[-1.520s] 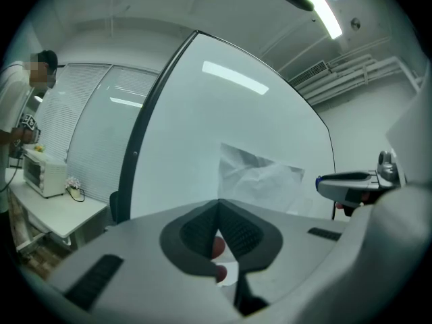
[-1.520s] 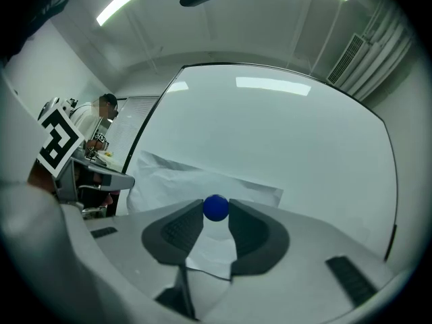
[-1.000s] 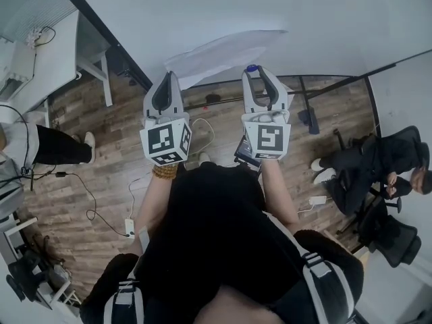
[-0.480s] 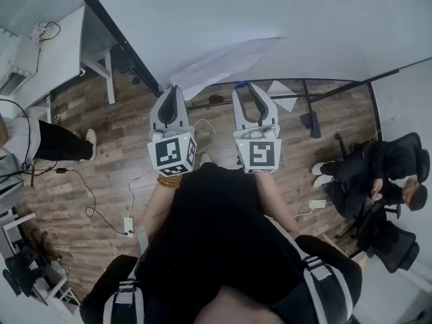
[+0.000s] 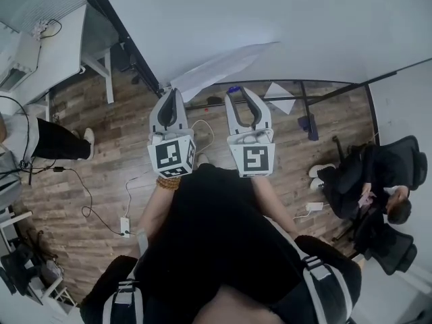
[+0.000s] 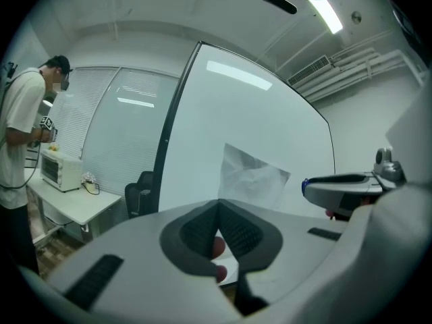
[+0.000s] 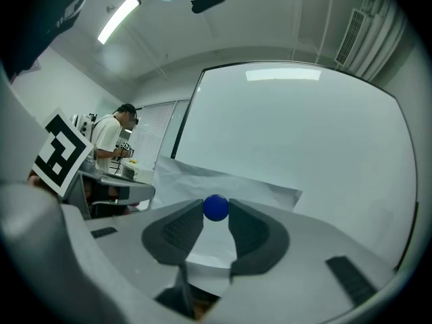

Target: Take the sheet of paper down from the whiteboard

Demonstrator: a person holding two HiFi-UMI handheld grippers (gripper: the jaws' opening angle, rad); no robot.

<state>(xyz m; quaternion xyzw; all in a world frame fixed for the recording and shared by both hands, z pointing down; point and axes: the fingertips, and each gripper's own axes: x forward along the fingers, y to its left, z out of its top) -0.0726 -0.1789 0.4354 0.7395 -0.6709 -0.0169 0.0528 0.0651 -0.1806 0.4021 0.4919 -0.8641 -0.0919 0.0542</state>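
The whiteboard [image 5: 283,25] spans the far side, and the sheet of paper [image 5: 223,65] hangs on it just beyond both tools, bulging loose, probably because one of its holds is already off. The right gripper [image 5: 239,93] points level and pinches a small blue magnet [image 7: 216,208] at its tips, apparently a pin pulled to free the paper. To its left, the left gripper [image 5: 171,93] has its tips pressed together, likely waiting to take the sheet.

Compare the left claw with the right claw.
The left claw has its tips together; the right claw holds its jaws apart, closed on a blue ball. Low between the left claw's jaws something red shows, unclear; under the ball, the right claw's jaws frame the sheet of paper. Both point at the whiteboard.
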